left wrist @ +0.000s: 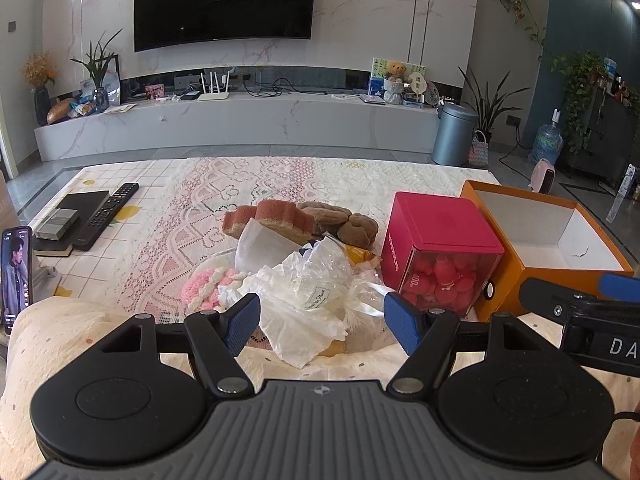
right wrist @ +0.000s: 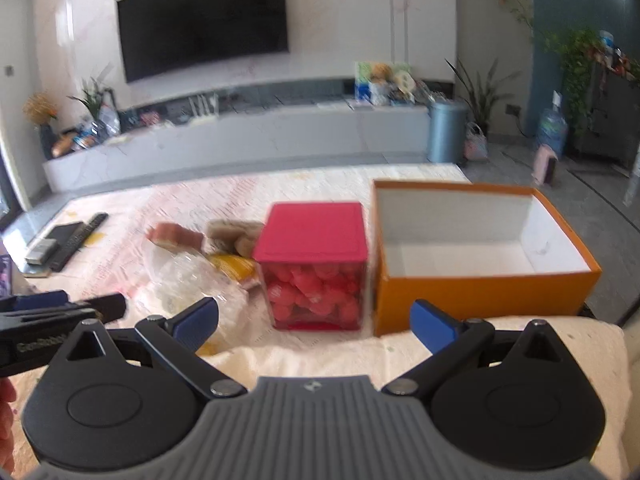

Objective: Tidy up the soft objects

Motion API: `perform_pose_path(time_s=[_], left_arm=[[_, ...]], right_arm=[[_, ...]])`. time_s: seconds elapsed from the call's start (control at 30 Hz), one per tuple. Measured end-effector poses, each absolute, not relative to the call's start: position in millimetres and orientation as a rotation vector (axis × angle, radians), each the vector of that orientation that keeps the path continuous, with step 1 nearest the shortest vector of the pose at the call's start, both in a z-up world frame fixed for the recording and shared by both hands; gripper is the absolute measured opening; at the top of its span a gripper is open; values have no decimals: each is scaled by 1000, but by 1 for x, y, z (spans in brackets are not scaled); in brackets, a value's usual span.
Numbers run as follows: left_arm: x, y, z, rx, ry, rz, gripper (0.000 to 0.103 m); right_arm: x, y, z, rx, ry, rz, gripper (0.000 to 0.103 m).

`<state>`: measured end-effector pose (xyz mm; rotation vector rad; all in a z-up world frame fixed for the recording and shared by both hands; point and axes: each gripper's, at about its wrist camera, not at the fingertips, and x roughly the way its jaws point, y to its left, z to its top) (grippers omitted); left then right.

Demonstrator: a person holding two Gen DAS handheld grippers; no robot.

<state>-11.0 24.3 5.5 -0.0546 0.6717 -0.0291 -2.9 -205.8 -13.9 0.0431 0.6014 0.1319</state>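
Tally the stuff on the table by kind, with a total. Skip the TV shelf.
Boxes: 2, the red box and the orange box
Sponges: 2, reddish and brown
Plastic bags: 1 crumpled heap; separate bags cannot be told apart
Knitted pieces: 1
Yellow packets: 1
Remotes: 1
Phones: 1
Total: 9

Left gripper (left wrist: 322, 322) is held pitched downward, jaws spread wide, nothing clamped between the blue pads (left wrist: 242, 322). Right gripper (right wrist: 316, 326) is likewise angled down, jaws wide apart and empty. Both are held side by side, close together.
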Motion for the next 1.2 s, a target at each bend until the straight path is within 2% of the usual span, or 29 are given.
perform_pose_path(time_s=[0.13, 0.2, 0.23, 0.3, 0.47, 0.97, 1.2], left_arm=[[-6, 34, -3, -75, 690, -65, 84], [-4, 41, -9, -75, 703, -74, 81], [-3, 44, -12, -77, 706, -81, 77], [1, 51, -18, -95, 715, -100, 76], [13, 66, -28, -119, 732, -117, 76], [59, 108, -59, -337, 856, -109, 76], [84, 109, -77, -388, 898, -86, 78]], right_arm=[[4, -197, -21, 4, 600, 181, 97], [11, -192, -28, -12, 621, 212, 85], [15, -189, -31, -17, 634, 228, 83], [23, -182, -39, -20, 665, 261, 75], [44, -168, -56, -23, 721, 319, 68], [112, -99, -91, -285, 703, 629, 63], [133, -88, -108, -332, 694, 678, 71]])
